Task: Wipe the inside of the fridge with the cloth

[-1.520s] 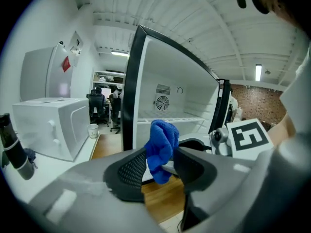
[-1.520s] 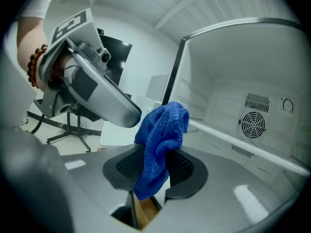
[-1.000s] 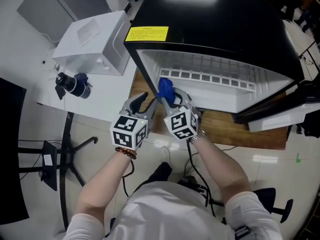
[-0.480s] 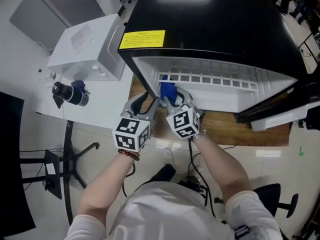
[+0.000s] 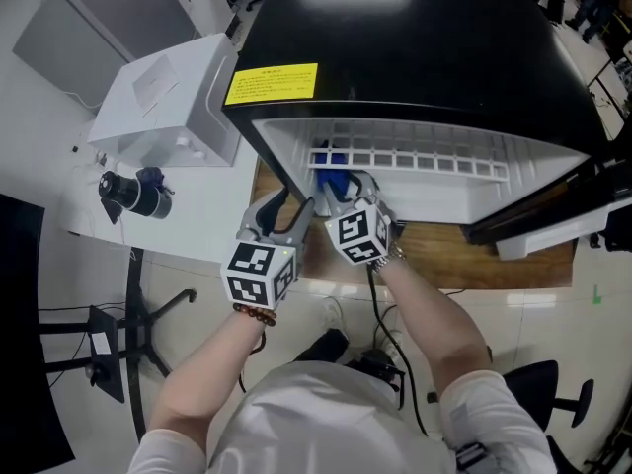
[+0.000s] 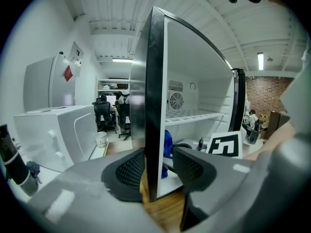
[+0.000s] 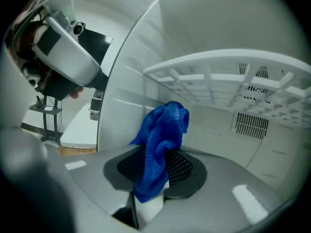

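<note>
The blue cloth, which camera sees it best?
The right gripper view. There the blue cloth sits big in the middle, pinched in the right gripper, its weave plain to see. The head view shows just a small blue patch inside the fridge. The left gripper view shows a sliver behind the fridge's side wall.

The cloth (image 5: 334,181) sits inside the fridge (image 5: 415,57), under its shelf (image 5: 415,158). A box (image 5: 168,97) stands on a table (image 5: 193,205) left of it
</note>
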